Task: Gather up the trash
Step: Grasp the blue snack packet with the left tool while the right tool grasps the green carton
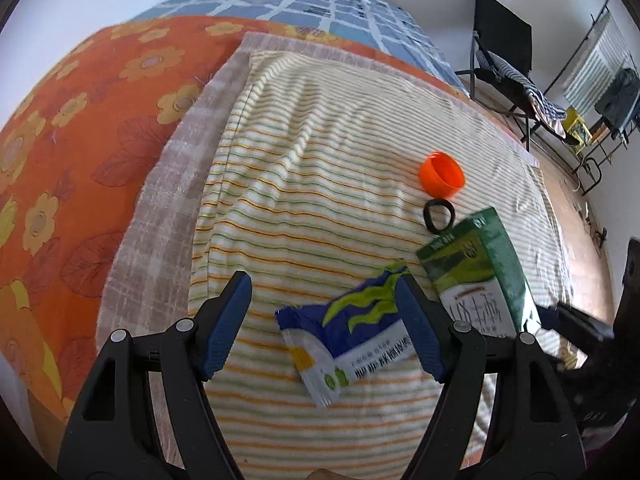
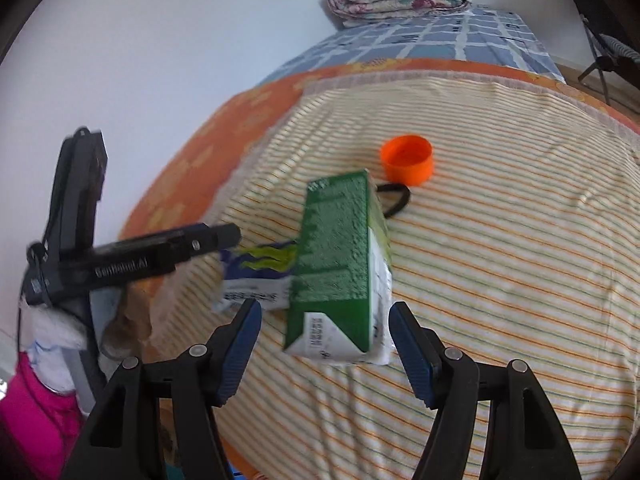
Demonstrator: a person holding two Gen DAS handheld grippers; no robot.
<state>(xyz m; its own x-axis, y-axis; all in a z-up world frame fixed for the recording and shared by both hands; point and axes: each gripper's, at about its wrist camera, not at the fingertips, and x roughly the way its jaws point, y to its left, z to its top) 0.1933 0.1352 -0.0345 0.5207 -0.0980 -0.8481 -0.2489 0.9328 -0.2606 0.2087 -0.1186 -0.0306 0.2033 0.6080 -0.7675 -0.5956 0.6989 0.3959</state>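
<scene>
Green carton (image 2: pixel 340 272) lies lengthwise between wide-apart right gripper (image 2: pixel 325 340); left gripper (image 1: pixel 326 326), also apart, straddles wrapper (image 1: pixel 344 340).

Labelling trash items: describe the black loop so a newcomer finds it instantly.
On the striped yellow-and-white towel covering the bed, find the orange plastic cap. Between it and the green-and-white carton lies the thin black elastic loop, the only dark, hollow ring there.

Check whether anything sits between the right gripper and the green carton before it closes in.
Nothing visible blocks it. The right gripper is open, and the green carton lies on the striped towel directly ahead of its fingers. The blue wrapper sits to the carton's left, the orange cap and black hair tie beyond it.
</scene>
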